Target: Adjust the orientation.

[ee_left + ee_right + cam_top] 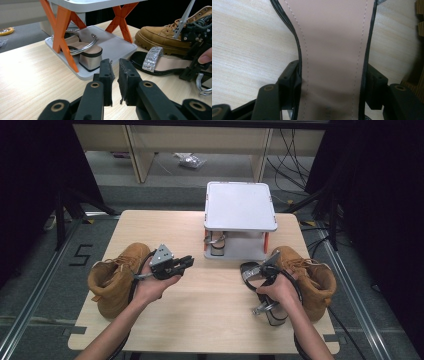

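- work in hand: stowing shoes on the two-tier shoe rack (240, 206) at the far centre of the table (200, 310).
- done: one heeled sandal (86, 51) already sits on the rack's lower shelf.
- in progress: the right gripper (265, 279) straddles the second sandal (332, 50), which lies flat on the table at the near right, just beside the right boot (312, 280). its jaws bracket the sole's edges and appear to press on them; the sandal is not yet lifted.
- the left gripper (115, 75) hovers over the table at centre left; jaws nearly closed with a narrow gap, holding nothing.
- left to do, as judged: lift the sandal to the rack; the left boot (117, 277) and right boot remain on the table.
- writing: a "5" marked on the floor (82, 254) at the left; no brand is legible.
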Motion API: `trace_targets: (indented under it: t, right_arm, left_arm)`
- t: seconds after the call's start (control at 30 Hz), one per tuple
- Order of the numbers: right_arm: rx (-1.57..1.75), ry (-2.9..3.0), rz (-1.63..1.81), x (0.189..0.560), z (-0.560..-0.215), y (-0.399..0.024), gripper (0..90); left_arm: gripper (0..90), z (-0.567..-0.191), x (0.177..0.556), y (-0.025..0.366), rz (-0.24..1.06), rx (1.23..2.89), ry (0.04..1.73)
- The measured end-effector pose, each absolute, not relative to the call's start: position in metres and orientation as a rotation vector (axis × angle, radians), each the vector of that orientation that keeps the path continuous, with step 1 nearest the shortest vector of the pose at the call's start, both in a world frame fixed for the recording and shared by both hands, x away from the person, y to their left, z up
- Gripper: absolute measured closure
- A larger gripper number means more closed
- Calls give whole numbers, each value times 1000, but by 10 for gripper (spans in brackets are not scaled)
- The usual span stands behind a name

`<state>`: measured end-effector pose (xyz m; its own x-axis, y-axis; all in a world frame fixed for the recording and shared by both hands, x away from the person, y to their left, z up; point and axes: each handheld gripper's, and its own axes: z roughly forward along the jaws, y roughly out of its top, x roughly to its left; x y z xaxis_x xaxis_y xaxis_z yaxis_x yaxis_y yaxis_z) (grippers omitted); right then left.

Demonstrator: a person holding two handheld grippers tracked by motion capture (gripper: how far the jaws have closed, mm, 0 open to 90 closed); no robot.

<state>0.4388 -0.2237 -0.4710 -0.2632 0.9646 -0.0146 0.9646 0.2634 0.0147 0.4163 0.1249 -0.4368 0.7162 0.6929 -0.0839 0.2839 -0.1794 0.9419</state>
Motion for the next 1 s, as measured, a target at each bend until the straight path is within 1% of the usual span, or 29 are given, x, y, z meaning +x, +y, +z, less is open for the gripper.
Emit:
trace_targets:
  t: [0.2,0.43,0.7,0.87,1.0]
  right_arm:
    - [1971,2429,12,437,-470,-221,431]
    - [1975,2426,106,435,-467,-217,435]
    - [1985,2345,190,436,-449,-202,436]
    - [1978,2303,265,449,-437,-196,436]
    - [2002,2235,317,466,-434,-192,436]
  left_arm:
    - [804,-437,417,126,440,1754,772]
    - [810,-437,416,128,448,1758,777]
    - [815,-437,416,132,453,1745,783]
    - [816,-436,413,133,455,1732,777]
    - [816,-437,411,137,459,1732,782]
